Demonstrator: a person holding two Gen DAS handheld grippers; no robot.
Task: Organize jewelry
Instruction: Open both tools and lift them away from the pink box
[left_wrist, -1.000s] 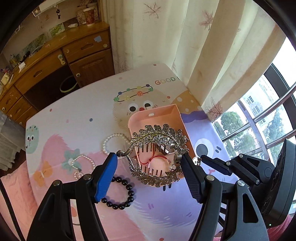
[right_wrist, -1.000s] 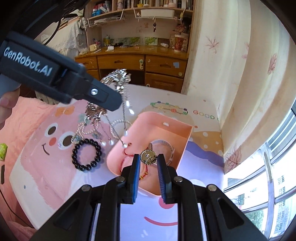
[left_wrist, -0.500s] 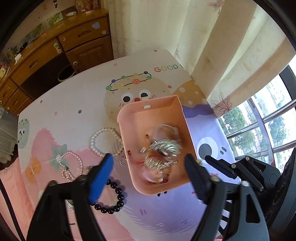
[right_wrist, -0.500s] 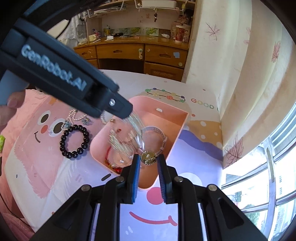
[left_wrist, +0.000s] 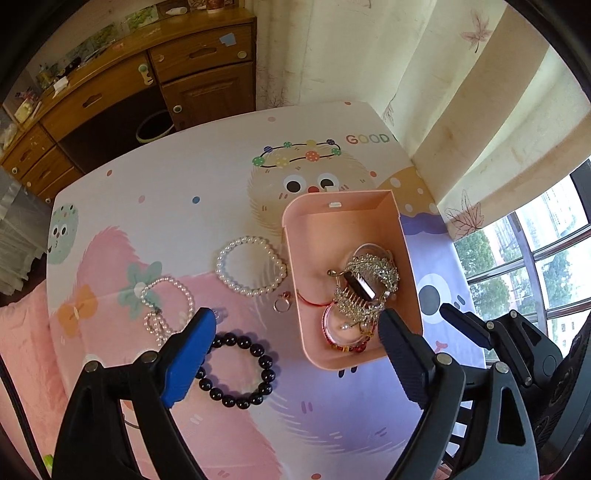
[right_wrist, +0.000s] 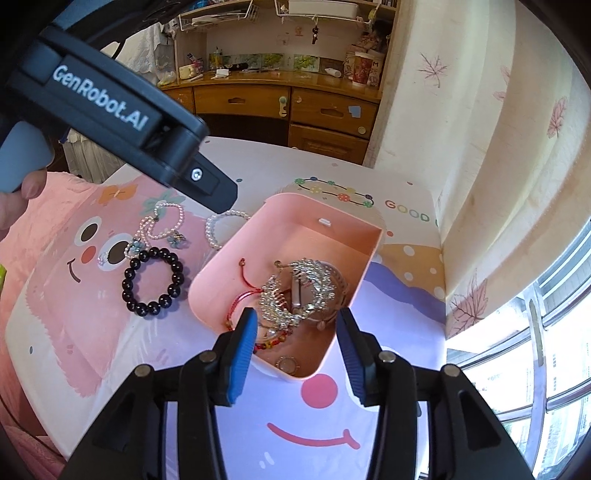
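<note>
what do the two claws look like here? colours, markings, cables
Both are black plastic two-finger rigs with silver screws at the pivots. Left claw: one ribbed blue pad, the other reads dark; white "GenRobot.AI" on its body, grey handle, black cable. Right claw: blue ribbed pads.

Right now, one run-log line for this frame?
left gripper: open, empty | right gripper: open, empty | hair comb: in pink box | black bracelet: on table

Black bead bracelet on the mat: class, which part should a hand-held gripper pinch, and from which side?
Pinch one arc of the black bead bracelet from straight above, one finger inside the ring and one outside. It lies flat and open on the mat, clear of the pink box, so its sides offer little height.
</note>
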